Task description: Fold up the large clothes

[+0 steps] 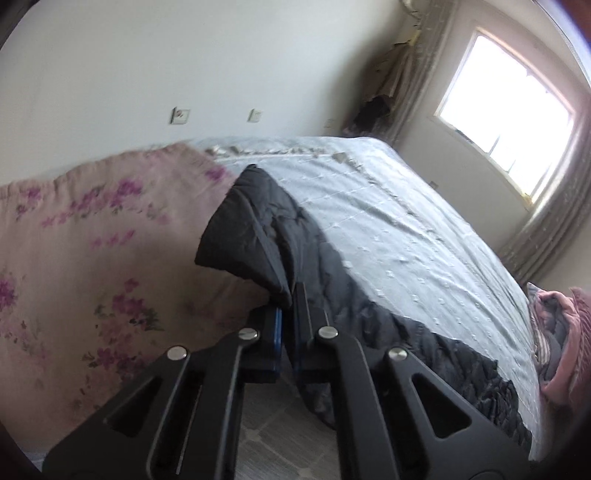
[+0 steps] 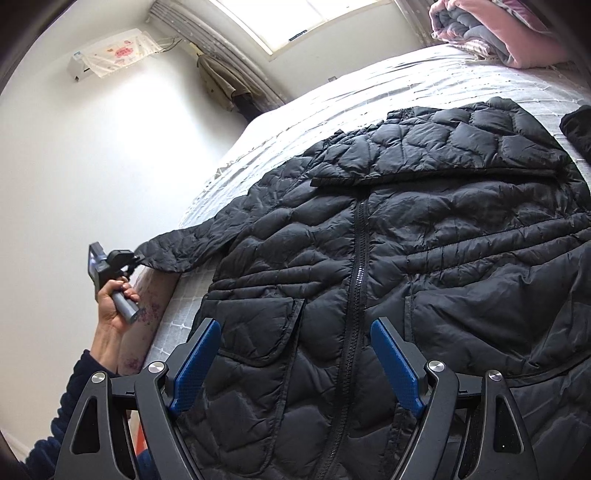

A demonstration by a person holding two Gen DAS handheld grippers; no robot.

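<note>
Clamped on the cuff of the black quilted jacket's sleeve (image 1: 251, 236), our left gripper (image 1: 289, 306) holds that dark fabric pinched between its two closed fingers, just off the near left edge of the bed (image 1: 406, 221). Seen from the right wrist camera, the sleeve stretches out from the jacket (image 2: 406, 258) past the mattress edge to the left gripper (image 2: 135, 256), which our left hand (image 2: 114, 299) grasps by its grey handle. Our right gripper (image 2: 295, 365) hangs over the jacket's lower front with its blue pads (image 2: 195, 369) spread wide, one on either side of the zipper (image 2: 356, 273), and nothing gripped between them. We see the jacket lying front up and zipped on the pale bedspread, its collar toward the far side. A pink floral cover (image 1: 92, 258) drapes the bed's left side, folded pink and grey bedding (image 2: 495, 29) sits at the far right corner, and a bright window (image 1: 509, 118) lights the far wall.
</note>
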